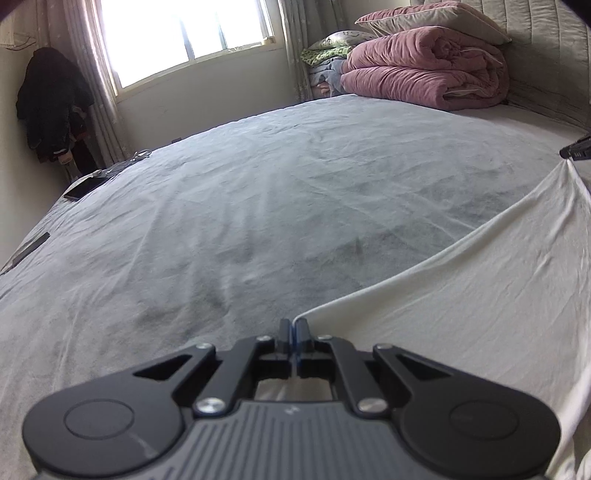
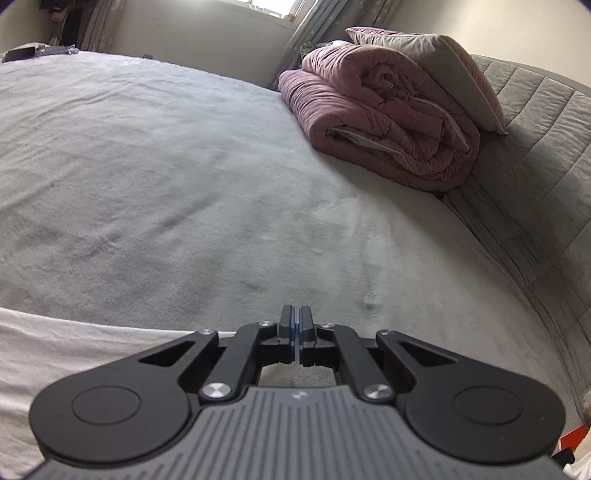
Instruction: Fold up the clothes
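Note:
A white garment (image 1: 461, 295) lies spread over the right part of the grey bed (image 1: 258, 203). My left gripper (image 1: 294, 325) is shut on its near corner, where the cloth's edge runs up into the jaws. That edge stretches taut to the far right, where my right gripper (image 1: 576, 150) pinches the other corner. In the right wrist view my right gripper (image 2: 296, 317) has its jaws together. There the white garment (image 2: 74, 350) shows at the lower left and passes beneath the gripper body.
A folded pink quilt (image 1: 424, 77) with a pillow (image 1: 436, 18) on top sits at the head of the bed, against the padded headboard (image 2: 535, 166). A phone (image 1: 83, 188) and cables lie at the bed's far left edge. Dark clothes (image 1: 51, 103) hang in the corner by the window.

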{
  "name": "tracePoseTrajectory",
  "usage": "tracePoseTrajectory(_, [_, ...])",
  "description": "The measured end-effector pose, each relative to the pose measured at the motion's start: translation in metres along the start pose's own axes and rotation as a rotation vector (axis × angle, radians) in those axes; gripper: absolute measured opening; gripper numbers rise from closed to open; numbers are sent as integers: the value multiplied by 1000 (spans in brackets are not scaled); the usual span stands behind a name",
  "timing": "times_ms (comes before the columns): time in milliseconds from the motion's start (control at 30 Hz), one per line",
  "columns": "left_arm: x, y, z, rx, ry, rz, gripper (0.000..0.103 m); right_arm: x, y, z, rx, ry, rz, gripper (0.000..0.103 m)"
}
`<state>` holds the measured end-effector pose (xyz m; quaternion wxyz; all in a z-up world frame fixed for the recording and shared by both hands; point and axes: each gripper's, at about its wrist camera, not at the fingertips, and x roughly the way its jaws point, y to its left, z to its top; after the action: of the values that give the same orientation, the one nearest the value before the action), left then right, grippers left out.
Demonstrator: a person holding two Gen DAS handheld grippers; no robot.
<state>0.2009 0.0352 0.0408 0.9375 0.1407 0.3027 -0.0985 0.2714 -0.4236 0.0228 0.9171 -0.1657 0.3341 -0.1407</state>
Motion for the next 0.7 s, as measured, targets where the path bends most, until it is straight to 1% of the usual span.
tracePoseTrajectory(33, [0, 2, 1, -12, -4, 7, 6, 1, 0, -1, 6, 6, -8, 3])
tracePoseTrajectory(100, [-3, 9, 3, -36, -21, 45, 6, -1, -5, -2, 36, 4, -22, 3])
tracePoseTrajectory(200, [-9, 28, 7, -114, -39, 81, 6, -8, -17, -5, 67, -3, -50, 5])
tracePoseTrajectory(233, [-14, 34, 8, -138, -45, 93, 6, -11, -22, -6, 77, -3, -63, 12])
tracePoseTrajectory(300, [-24, 44, 8, -176, -49, 119, 6, -17, -35, -10, 123, 7, -65, 13])
tracePoseTrajectory(367, [-36, 53, 6, -213, -35, 144, 6, -25, -48, -16, 196, 27, -31, 13])
tracePoseTrajectory(400, [-43, 57, 3, -239, -21, 149, 6, -29, -52, -21, 234, 40, 4, 13])
tracePoseTrajectory(467, [-56, 63, -4, -295, 6, 156, 6, -36, -53, -31, 281, 71, 104, 14])
tracePoseTrajectory(500, [-64, 63, -9, -318, 18, 156, 6, -39, -48, -36, 273, 76, 142, 14])
tracePoseTrajectory(567, [-79, 61, -20, -359, 42, 159, 6, -47, -34, -44, 237, 68, 177, 13])
tracePoseTrajectory(633, [-91, 56, -34, -404, 72, 161, 9, -48, -24, -49, 226, 62, 199, 14])
tracePoseTrajectory(700, [-97, 52, -48, -438, 107, 158, 16, -43, -19, -52, 227, 56, 208, 14])
